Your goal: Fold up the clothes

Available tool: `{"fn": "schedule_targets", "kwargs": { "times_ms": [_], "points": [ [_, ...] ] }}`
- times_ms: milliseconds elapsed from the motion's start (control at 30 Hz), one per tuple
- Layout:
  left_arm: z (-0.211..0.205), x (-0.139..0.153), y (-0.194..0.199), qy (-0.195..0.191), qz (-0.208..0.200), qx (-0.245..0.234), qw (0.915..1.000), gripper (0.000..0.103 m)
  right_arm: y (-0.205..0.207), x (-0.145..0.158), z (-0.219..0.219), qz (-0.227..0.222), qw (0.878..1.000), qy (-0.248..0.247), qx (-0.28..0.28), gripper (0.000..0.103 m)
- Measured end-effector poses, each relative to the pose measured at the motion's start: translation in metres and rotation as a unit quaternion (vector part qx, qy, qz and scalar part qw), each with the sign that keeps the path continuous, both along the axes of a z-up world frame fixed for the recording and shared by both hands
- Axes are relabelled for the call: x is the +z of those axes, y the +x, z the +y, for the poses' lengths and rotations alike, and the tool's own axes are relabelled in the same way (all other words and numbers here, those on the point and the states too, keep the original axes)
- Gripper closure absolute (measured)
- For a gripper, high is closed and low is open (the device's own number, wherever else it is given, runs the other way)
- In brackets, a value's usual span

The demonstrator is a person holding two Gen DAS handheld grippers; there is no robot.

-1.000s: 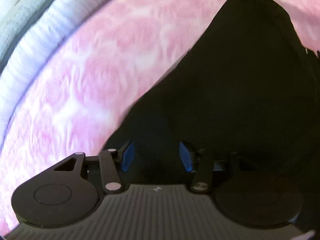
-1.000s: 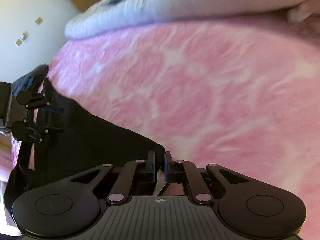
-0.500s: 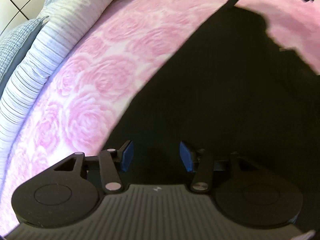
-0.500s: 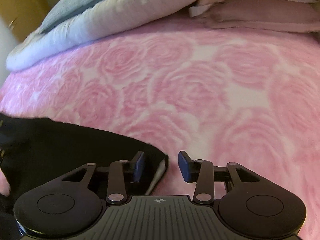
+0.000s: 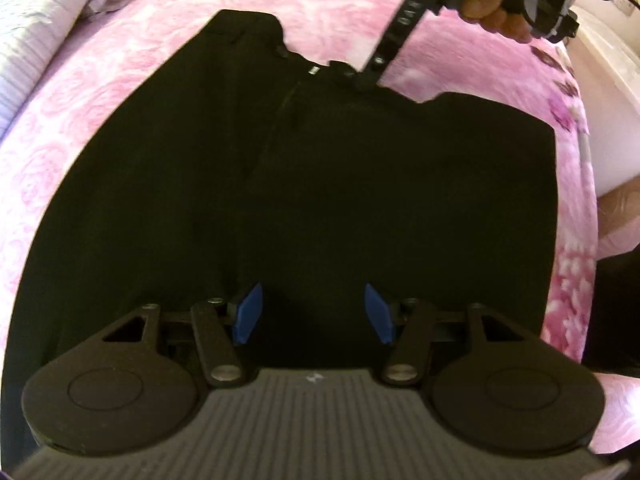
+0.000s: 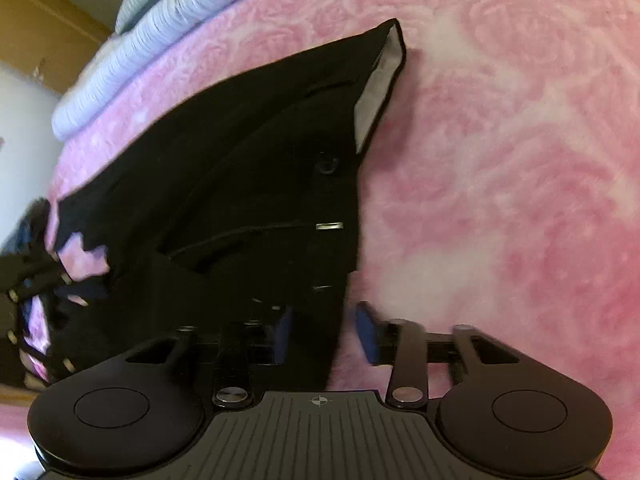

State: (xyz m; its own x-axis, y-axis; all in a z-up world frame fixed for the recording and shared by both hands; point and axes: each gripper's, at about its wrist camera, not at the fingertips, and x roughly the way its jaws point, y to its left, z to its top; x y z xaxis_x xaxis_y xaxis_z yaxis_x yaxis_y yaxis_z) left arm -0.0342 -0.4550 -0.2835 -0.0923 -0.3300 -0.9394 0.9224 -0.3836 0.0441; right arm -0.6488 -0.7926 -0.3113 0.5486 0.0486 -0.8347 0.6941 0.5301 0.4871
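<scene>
Trousers [image 5: 320, 184], black and spread flat, are lying on a bed whose pink rose-patterned cover [image 5: 100, 112] is filling most of both views. In the left wrist view the garment is taking up the centre of the frame, its waistband running along the upper edge and its fly seam dropping down from upper centre.

Left tongs [image 5: 312, 312] are sitting at the bottom centre of that frame, hanging over the black cloth. Their jaws are opening; the blue pads [image 5: 248, 312] are standing well apart and nothing is being pinched between them, only dark fabric lying beyond the gap.

Right tongs [image 5: 362, 80] are reaching down from the upper right of the same frame, their tip meeting the waistband near its middle. A hand [image 5: 496, 4] is gripping their handle at the top right corner.

In the right wrist view the trousers [image 6: 240, 184] are slanting from the left edge up to upper centre, where the waistband's pale lining [image 6: 378, 92] is showing. A dark button [image 6: 326, 166] and a small metal clasp [image 6: 329, 226] are sitting along the waistband below it. The right tongs [image 6: 326, 334] are blurred at lower centre. Their jaws are closing, and the waistband's edge is passing between the pads, which are not yet pressing on it.

A white ribbed duvet [image 6: 132, 60] is bunching along the upper left of this frame.
</scene>
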Motion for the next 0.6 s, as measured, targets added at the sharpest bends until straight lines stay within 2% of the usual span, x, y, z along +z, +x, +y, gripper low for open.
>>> {"fn": "schedule_targets", "kwargs": {
  "times_ms": [33, 167, 300, 433, 600],
  "points": [
    [-0.001, -0.001, -0.002, 0.001, -0.001, -0.003, 1.0000, 0.050, 0.001, 0.000, 0.000, 0.000, 1.000, 0.002, -0.004, 0.100],
    [-0.004, 0.009, -0.001, -0.018, 0.002, 0.000, 0.9998, 0.050, -0.002, 0.027, 0.002, 0.008, 0.999, -0.046, 0.002, 0.101],
    [-0.018, 0.015, 0.001, -0.036, 0.004, 0.022, 0.9991, 0.050, 0.010, 0.060, -0.006, -0.002, 0.992, -0.112, 0.052, 0.101],
    [-0.032, 0.004, -0.003, -0.032, -0.011, 0.023, 0.9992, 0.050, 0.039, 0.048, -0.030, 0.000, 0.986, -0.145, 0.082, 0.101],
    [-0.034, -0.005, -0.010, -0.020, -0.027, 0.012, 0.9993, 0.050, 0.052, 0.010, -0.039, 0.019, 0.985, -0.128, 0.115, 0.099]
  ]
}}
